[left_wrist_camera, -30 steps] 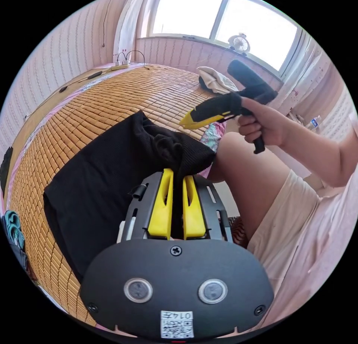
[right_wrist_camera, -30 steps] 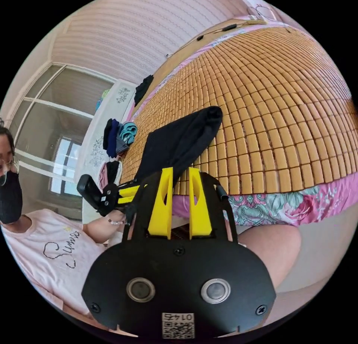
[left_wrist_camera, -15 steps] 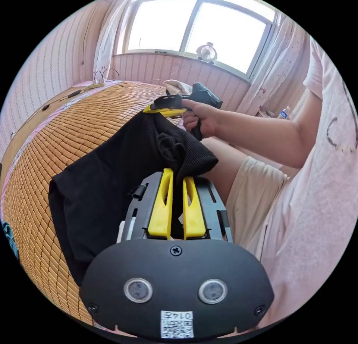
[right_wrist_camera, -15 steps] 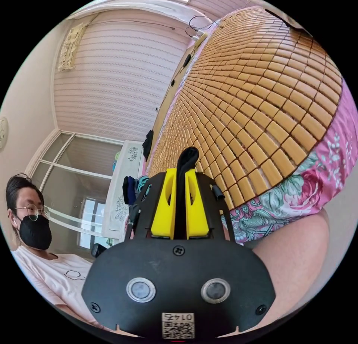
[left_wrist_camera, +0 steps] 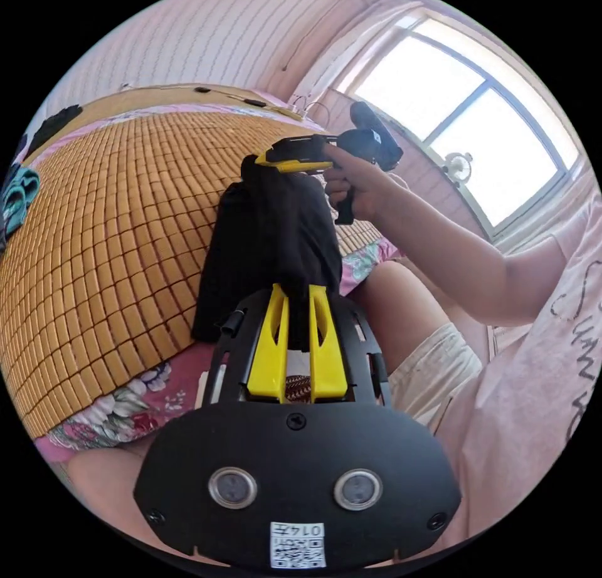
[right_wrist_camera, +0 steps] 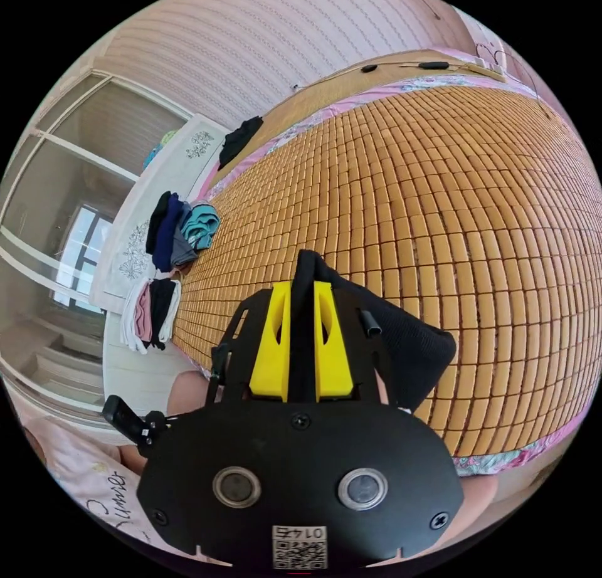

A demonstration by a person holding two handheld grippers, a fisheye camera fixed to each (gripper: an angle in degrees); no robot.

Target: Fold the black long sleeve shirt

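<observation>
The black long sleeve shirt (left_wrist_camera: pixel 269 239) hangs bunched above the bamboo mat (left_wrist_camera: pixel 94 227) near the bed's edge. My left gripper (left_wrist_camera: pixel 293 293) is shut on its near end, the cloth pinched between the yellow jaws. In the left gripper view the right gripper (left_wrist_camera: pixel 260 160), held in a hand (left_wrist_camera: pixel 354 186), grips the shirt's far end. In the right gripper view the right gripper (right_wrist_camera: pixel 302 289) is shut on a fold of the black shirt (right_wrist_camera: pixel 407 346), which drapes down to the right over the mat (right_wrist_camera: pixel 470 195).
A flowered sheet edge (left_wrist_camera: pixel 125 409) borders the mat. The person's knees (left_wrist_camera: pixel 395 296) sit close to the bed. A pile of clothes (right_wrist_camera: pixel 182 230) lies at the mat's far corner, more hang on a white cabinet (right_wrist_camera: pixel 150 308). A window (left_wrist_camera: pixel 464 108) with a small fan is behind.
The right gripper shut on the shirt's far end, and both grippers lifted the shirt off the mat into a narrow bundle. Both cameras rolled.
</observation>
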